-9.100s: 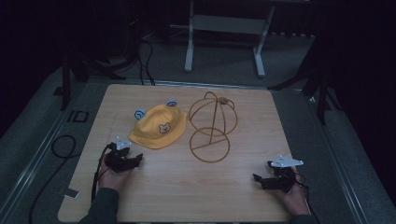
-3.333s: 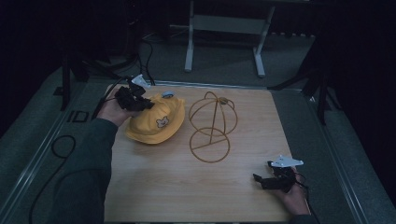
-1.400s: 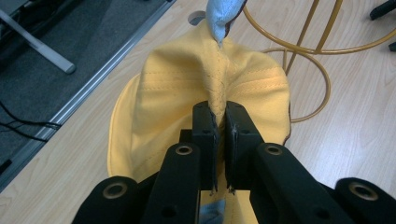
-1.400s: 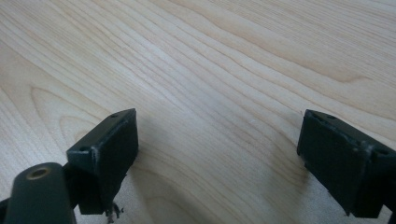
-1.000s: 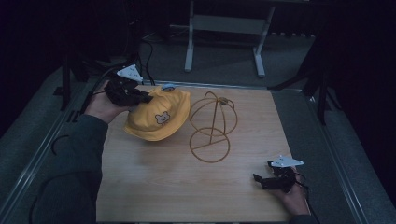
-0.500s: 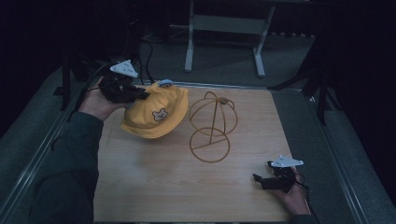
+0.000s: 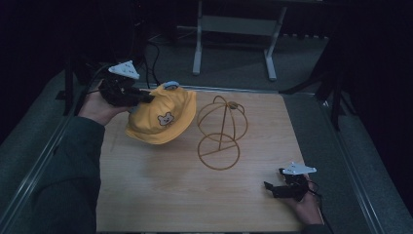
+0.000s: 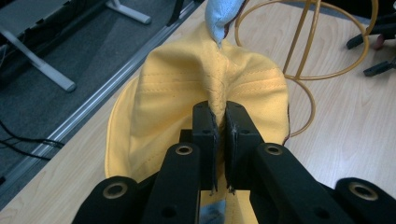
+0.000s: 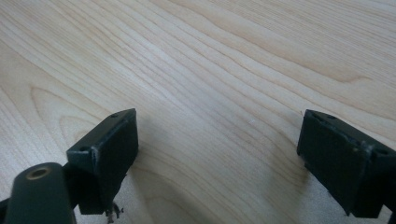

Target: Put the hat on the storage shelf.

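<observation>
A yellow bucket hat (image 7: pixel 163 117) with a bear patch and small blue ears hangs tilted above the table's far left part. My left gripper (image 7: pixel 146 99) is shut on its brim; in the left gripper view the pads pinch a fold of the yellow hat (image 8: pixel 205 79) at my left gripper (image 8: pixel 219 123). Right of the hat stands a gold wire hat stand (image 7: pixel 221 131), also visible as the wire stand (image 8: pixel 303 42). My right gripper (image 7: pixel 271 189) rests open on the table near the front right corner; in the right gripper view my right gripper (image 9: pixel 217 154) has only bare wood between its jaws.
The wooden table (image 7: pixel 195 195) has a metal rail along its left edge (image 7: pixel 53 141). A white-legged frame (image 7: pixel 234 29) and cables (image 7: pixel 151 53) lie on the grey floor beyond the far edge.
My left gripper has lifted the hat higher off the table and tipped it, so its far brim is raised. The right gripper has stayed where it was.
</observation>
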A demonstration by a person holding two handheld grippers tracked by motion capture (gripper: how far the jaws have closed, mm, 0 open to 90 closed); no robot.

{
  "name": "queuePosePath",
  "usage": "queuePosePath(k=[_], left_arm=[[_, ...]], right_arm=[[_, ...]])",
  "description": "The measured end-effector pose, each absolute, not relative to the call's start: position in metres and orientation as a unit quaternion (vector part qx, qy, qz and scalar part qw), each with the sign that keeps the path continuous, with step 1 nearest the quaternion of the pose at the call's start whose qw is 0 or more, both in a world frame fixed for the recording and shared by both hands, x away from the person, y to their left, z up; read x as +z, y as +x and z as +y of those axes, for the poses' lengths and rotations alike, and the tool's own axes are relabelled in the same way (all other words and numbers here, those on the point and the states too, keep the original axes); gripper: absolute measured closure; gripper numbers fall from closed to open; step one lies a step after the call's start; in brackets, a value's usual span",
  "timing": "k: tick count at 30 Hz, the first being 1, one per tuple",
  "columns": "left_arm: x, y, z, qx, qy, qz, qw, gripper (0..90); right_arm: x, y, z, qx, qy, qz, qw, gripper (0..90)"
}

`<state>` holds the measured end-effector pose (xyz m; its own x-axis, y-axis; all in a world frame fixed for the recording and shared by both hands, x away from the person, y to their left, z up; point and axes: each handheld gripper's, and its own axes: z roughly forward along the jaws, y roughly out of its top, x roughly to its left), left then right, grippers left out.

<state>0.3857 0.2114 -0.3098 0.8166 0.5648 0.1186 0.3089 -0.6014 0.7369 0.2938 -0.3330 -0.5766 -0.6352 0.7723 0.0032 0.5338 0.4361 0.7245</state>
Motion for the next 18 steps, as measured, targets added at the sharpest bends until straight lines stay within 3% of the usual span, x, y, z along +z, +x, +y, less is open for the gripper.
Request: queuePosePath(k=[18], left_arm=[[-0.3028, 0.3812, 0.2215, 0.160, 0.868, 0.245, 0.400, 84.1]], right_arm=[[-0.5766, 0.2938, -0.3330, 0.357, 0.393, 0.831, 0.167, 12.4]])
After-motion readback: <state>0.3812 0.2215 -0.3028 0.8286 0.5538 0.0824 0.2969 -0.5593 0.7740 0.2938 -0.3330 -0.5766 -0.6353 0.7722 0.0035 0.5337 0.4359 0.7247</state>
